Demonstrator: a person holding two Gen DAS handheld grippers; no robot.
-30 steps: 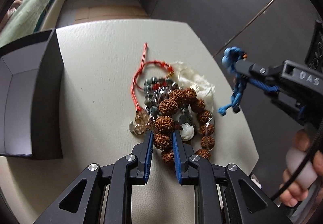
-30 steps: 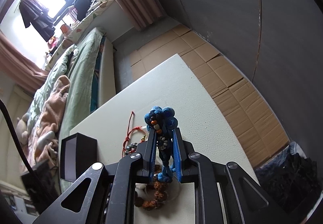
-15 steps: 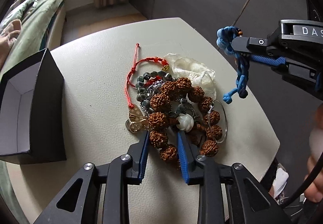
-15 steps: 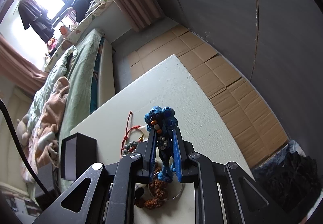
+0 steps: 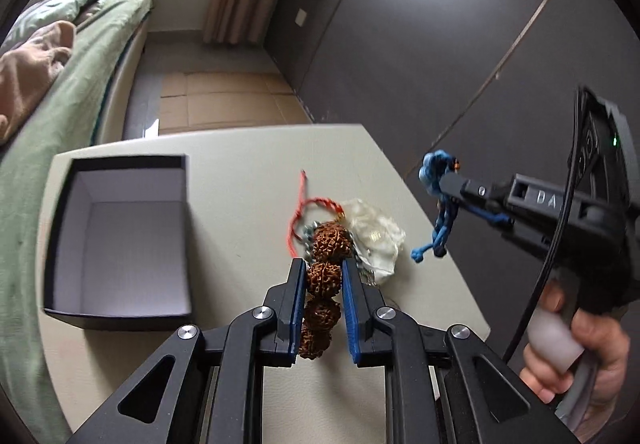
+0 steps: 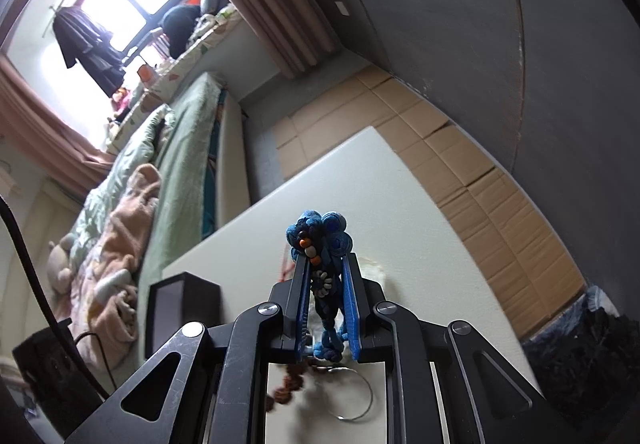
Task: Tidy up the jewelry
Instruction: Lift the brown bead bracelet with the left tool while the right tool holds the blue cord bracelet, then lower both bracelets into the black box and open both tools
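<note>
My left gripper (image 5: 323, 264) is shut on a brown seed-bead bracelet (image 5: 327, 244) and holds it lifted above the cream table (image 5: 240, 171). Under it lie a red cord bracelet (image 5: 306, 209) and a clear plastic bag (image 5: 374, 234). An open black box (image 5: 124, 240) with a pale inside stands at the left; it also shows in the right wrist view (image 6: 182, 308). My right gripper (image 6: 326, 264) is shut on a blue braided cord bracelet (image 6: 320, 232) held in the air at the table's right side; the bracelet (image 5: 438, 203) also shows in the left wrist view.
A thin metal ring (image 6: 356, 400) lies on the table below my right gripper. A bed with green bedding (image 5: 60, 83) runs along the left. A dark wall (image 5: 440, 43) stands behind the table, and cardboard (image 6: 460, 163) covers the floor.
My left gripper closed on the brown bead bracelet and lifted it off the pile, tilting up toward the box. My right gripper kept holding the blue bracelet, nearly still.
</note>
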